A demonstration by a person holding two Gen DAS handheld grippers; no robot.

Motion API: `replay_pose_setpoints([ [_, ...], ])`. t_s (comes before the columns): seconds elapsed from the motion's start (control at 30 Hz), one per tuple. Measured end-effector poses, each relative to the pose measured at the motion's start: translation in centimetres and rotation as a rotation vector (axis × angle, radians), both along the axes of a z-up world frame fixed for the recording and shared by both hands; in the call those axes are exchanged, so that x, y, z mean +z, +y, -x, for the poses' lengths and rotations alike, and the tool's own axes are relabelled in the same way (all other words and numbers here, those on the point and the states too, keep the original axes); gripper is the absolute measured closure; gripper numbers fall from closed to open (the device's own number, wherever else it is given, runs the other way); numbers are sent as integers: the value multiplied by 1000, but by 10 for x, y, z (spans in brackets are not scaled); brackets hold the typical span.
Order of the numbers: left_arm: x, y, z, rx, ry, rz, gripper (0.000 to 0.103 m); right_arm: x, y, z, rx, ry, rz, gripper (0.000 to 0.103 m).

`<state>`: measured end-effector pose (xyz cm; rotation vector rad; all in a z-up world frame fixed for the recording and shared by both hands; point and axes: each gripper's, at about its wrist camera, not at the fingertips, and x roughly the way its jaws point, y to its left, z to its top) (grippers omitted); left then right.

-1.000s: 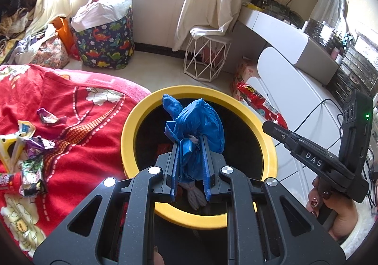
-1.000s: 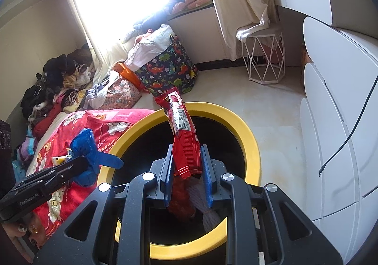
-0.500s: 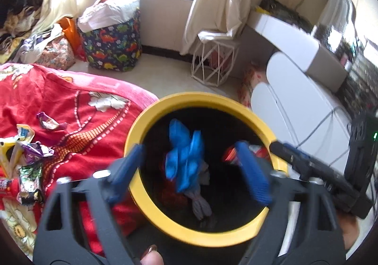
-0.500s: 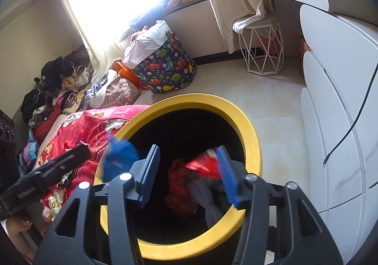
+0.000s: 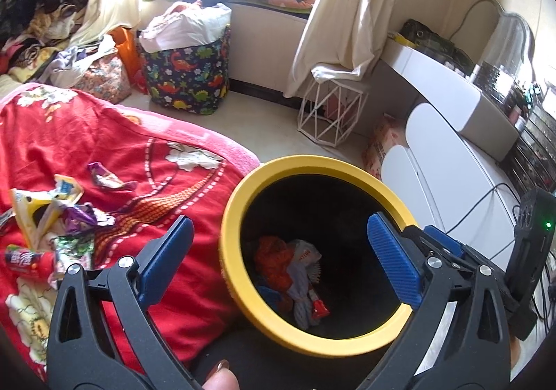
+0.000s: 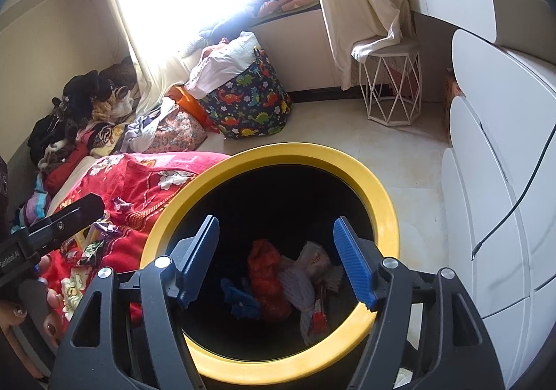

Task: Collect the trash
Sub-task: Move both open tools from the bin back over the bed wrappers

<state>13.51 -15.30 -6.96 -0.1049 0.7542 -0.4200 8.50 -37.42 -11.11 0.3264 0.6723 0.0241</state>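
Two tools hang over the bin [image 6: 381,213], a black tub with a yellow rim standing on the floor just beside the bed. The left tool [image 5: 278,258] is spread wide, its jaws having just been opening, with nothing between its blue pads [image 5: 392,261]. The right tool [image 6: 278,258] is also spread, its jaws likewise just opened, and nothing is pinched there either. Down in the bin lie the trash pieces: a blue bag [image 6: 241,298], an orange-red wrapper [image 6: 266,275], a white foam net [image 6: 302,282] and a small red packet [image 6: 318,315]. More wrappers [image 5: 66,216] lie loose on the red blanket [image 5: 139,160] at the left, well apart from the bin. A dinosaur-print basket [image 5: 187,77] stands on the floor near the window, and a white wire stool [image 6: 391,84] sits by the curtain.
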Motion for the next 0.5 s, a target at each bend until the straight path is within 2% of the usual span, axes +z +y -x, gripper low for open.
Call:
replay_pose_setpoints([
  [0.5,18,38,10,71,-67,-8,11,26,41,11,55,-119,72,26],
])
